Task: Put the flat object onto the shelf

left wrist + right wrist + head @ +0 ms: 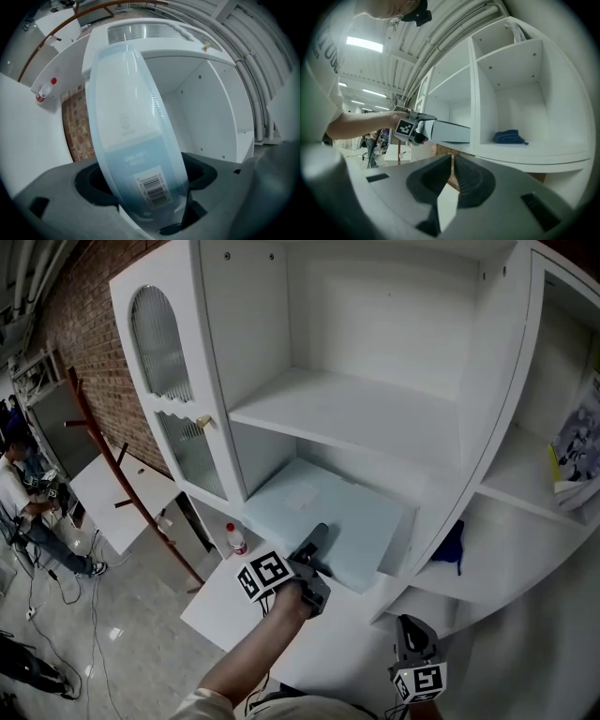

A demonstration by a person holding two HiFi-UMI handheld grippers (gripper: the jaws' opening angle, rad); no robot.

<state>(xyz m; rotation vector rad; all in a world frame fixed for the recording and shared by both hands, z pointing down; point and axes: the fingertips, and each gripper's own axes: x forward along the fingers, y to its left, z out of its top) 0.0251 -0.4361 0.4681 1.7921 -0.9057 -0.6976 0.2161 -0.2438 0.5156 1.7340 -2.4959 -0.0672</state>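
Note:
A flat pale-blue case [323, 517] lies on the lower shelf of the white cabinet [356, 413], its near edge sticking out over the front. My left gripper [314, 545] is at that near edge. In the left gripper view the case [131, 122], with a barcode label, runs between the jaws of the left gripper [145, 187], and dark gaps show beside it. My right gripper [412, 638] hangs low at the right, apart from the case. In its own view the right gripper [452, 161] is shut and empty, and it sees the case [447, 131] and the left gripper [410, 126] from the side.
A blue cloth [450, 545] lies in the right compartment, with a printed booklet [577, 451] on the shelf above. The glass cabinet door [173, 390] stands open at the left. A small red-capped bottle [236, 538] stands on the white counter [328, 634]. A red coat rack [112, 456] stands further left.

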